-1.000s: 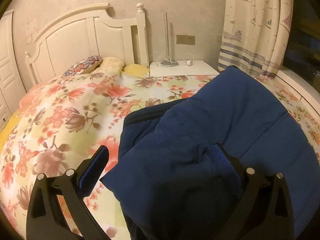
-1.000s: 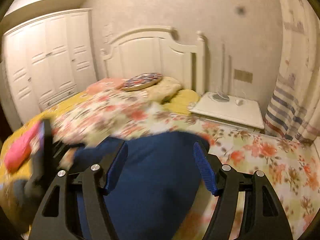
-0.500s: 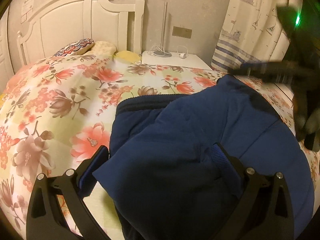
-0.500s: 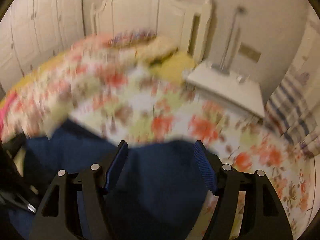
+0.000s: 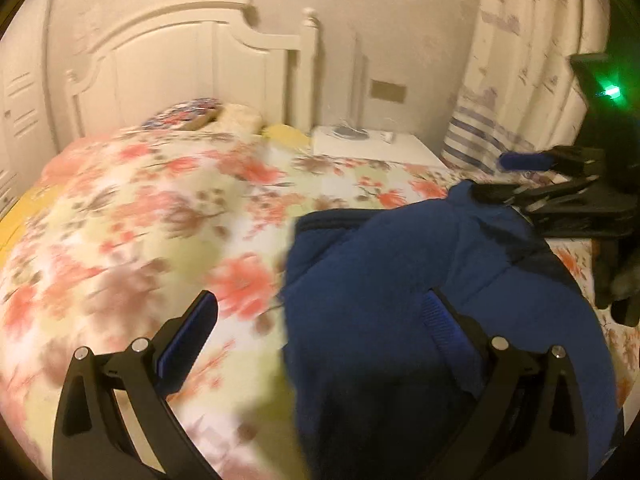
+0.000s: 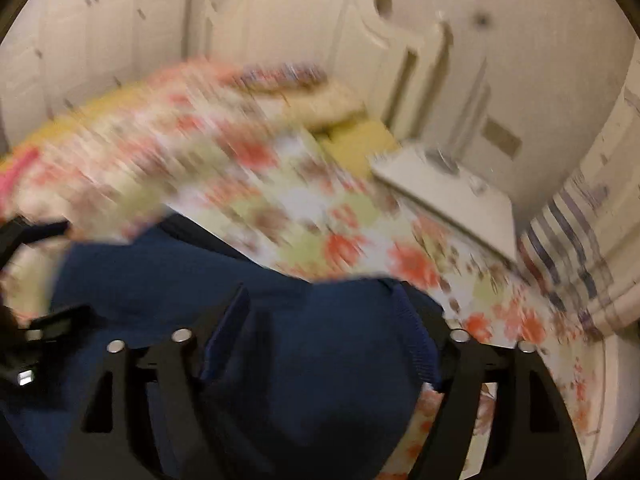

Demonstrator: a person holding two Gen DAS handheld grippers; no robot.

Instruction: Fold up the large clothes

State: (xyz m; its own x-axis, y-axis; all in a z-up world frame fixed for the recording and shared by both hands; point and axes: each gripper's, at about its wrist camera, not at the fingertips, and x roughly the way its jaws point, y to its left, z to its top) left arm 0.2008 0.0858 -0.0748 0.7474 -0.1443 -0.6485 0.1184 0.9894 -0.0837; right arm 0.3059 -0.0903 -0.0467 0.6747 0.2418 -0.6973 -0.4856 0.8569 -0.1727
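On the bed with the floral quilt lies the dark blue padded garment, bunched toward the quilt's right side, its ribbed hem facing the white wooden headboard. The left tongs stand spread wide over the garment's left edge, one blue pad above bare quilt, the other against the blue fabric. The right tongs are also spread, hovering over the garment's far corner; in the left wrist view they reach in from the right. Motion blur makes it hard to tell whether either pad actually touches the cloth. A white nightstand sits beside the striped curtain.
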